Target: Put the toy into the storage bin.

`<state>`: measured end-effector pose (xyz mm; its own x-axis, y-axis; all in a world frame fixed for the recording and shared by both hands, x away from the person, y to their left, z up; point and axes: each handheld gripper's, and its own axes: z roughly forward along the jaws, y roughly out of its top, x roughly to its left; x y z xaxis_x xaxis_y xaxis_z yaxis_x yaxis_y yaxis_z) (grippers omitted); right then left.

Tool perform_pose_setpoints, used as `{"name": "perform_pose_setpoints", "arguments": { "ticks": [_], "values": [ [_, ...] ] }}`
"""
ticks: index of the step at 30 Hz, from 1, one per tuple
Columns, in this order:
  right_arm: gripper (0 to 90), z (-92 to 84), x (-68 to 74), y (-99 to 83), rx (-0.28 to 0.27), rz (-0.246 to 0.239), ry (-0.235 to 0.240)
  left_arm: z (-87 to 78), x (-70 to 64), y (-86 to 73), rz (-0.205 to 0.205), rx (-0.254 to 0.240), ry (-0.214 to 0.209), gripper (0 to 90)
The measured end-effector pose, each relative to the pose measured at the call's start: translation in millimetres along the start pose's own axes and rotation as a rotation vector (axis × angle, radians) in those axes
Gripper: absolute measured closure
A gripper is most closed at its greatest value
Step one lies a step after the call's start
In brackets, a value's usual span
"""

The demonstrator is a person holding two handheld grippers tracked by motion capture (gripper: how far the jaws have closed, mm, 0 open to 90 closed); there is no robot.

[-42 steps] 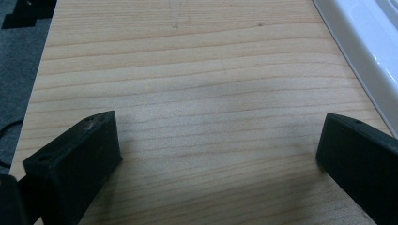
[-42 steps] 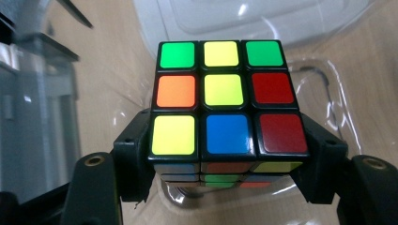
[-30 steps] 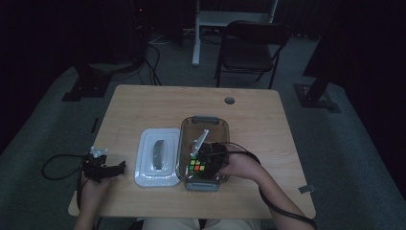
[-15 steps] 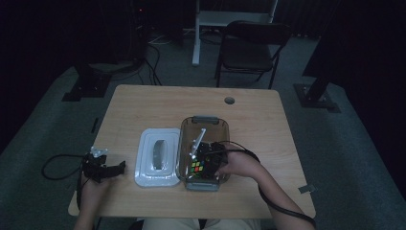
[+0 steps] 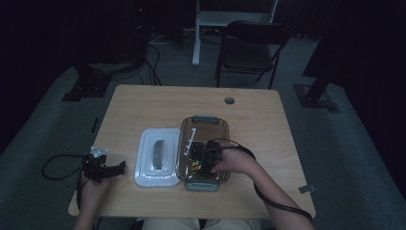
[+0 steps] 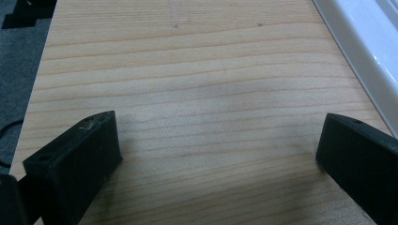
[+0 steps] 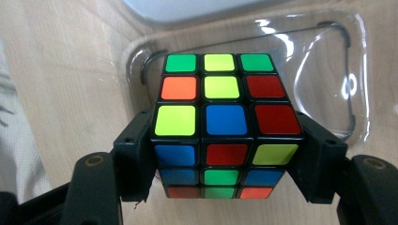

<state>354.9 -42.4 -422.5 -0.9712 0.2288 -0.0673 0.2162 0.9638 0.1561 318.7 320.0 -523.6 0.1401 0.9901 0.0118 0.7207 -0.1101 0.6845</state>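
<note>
I see the scrambled puzzle cube (image 7: 225, 126) held level inside the clear plastic container (image 5: 220, 125), toward that container's near end; its upper face mixes green, yellow, orange, red and blue stickers. The container sits right of the table's middle.

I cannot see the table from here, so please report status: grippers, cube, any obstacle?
Right gripper shut on puzzle cube, over clear container. Left gripper open on bare table. White lid beside container, nothing blocking.
</note>
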Motion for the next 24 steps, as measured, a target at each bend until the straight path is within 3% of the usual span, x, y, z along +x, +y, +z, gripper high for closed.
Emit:
{"name": "perform_pose_setpoints", "arguments": {
  "ticks": [10,16,24],
  "values": [
    [32.7,6.7,3.4,6.5,0.074,-0.010,0.027,-0.1,0.0,-0.1,0.000,0.000,-0.001,0.7],
    [30.2,4.9,1.5,7.6,0.049,0.017,0.038,-0.3,0.0,-0.4,0.000,-0.001,-0.002,0.6],
    [29.4,-3.3,-1.7,0.8,-0.036,0.045,0.053,-0.1,-0.2,-0.5,-0.003,-0.003,-0.001,0.7]
  ]
}}
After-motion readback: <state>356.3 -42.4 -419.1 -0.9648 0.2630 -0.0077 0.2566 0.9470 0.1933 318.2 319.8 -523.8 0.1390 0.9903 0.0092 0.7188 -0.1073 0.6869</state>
